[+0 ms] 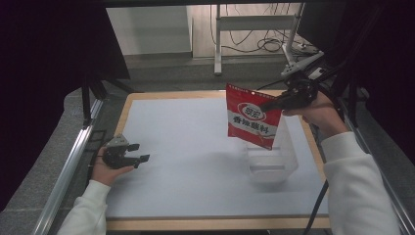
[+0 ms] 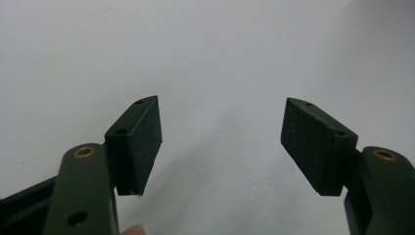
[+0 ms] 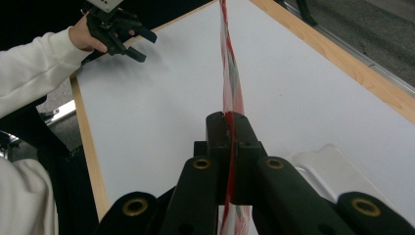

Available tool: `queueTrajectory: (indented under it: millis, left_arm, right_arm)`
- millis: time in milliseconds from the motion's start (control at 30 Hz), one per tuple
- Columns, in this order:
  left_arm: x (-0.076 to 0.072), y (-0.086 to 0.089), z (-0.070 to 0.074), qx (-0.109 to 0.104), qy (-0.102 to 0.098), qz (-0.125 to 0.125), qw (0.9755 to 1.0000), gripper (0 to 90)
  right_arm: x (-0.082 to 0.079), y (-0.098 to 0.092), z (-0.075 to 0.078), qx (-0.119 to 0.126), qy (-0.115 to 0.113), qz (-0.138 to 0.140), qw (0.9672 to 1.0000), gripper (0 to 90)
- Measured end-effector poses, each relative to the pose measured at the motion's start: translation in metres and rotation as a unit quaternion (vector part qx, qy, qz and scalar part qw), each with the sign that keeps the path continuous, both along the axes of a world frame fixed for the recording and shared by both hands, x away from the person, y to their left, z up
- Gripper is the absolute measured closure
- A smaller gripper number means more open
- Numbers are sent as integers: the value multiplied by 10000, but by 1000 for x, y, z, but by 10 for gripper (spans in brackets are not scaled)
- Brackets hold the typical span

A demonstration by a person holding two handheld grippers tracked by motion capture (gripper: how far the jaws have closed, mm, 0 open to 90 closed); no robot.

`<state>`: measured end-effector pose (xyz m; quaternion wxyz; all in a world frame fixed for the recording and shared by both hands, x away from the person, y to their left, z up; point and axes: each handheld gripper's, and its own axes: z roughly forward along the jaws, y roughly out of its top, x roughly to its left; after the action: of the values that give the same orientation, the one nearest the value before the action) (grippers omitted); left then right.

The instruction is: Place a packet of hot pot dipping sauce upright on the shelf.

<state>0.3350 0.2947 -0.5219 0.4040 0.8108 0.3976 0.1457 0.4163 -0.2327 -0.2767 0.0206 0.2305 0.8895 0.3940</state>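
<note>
While the glossy red pouch [image 1: 252, 117] hides part of the clear box [image 1: 272, 164], the right gripper [image 1: 268, 105] pinches it; the left gripper [image 1: 141, 152] is spread.

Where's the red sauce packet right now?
In the high view, the red packet hangs at right, pinched at its edge by the right gripper, over the clear plastic container.

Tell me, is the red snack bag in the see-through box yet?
Not yet. Done: the right gripper has its jaws shut on the red bag and holds it up in the air. In hand: the bag hangs just above the clear box, its bottom near the rim. Left: probably lowering it in and letting go. The left gripper rests open, holding nothing.
</note>
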Motion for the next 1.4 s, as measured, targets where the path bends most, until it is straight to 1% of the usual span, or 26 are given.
queueTrajectory:
  millis: [167,233,267,433,467,567,800,900,1033,1100,1167,1300,1400]
  left_arm:
    - [0,0,0,12,13,17,10000,315]
    - [0,-1,0,18,21,18,10000,315]
    - [0,-1,0,23,23,18,10000,315]
    - [0,-2,-1,45,33,34,10000,315]
    - [0,-2,-1,49,35,32,10000,315]
    - [0,-2,0,26,22,55,10000,316]
    - [-1,-2,0,34,17,75,10000,316]
    - [-1,-3,0,48,28,70,10000,316]
    - [-1,-3,0,48,25,76,10000,316]
    - [-1,-3,0,50,26,74,10000,316]
    - [-1,-3,0,53,30,73,10000,316]
    - [-1,-3,-1,66,34,68,9999,316]
    - [-1,-4,-1,68,40,70,9999,315]
  right_arm:
    - [1,-13,-4,3,59,-77,10000,889]
    - [2,-22,-5,8,75,-110,9999,888]
    - [2,-22,-5,8,75,-110,9999,888]
    - [2,-38,-6,41,87,-186,9998,888]
    - [2,-38,-6,41,87,-186,9998,888]
    - [2,-46,-7,49,86,-198,9998,888]
    - [3,-53,-11,14,124,-209,9997,888]
    - [4,-57,-12,11,139,-265,9996,888]
    - [8,-63,-18,96,138,-339,9993,888]
    - [9,-63,-19,50,102,-339,9994,887]
    - [10,-63,-19,29,112,-343,9993,887]
    - [12,-63,-20,32,88,-338,9994,887]
    - [15,-61,-18,6,50,-333,9994,887]
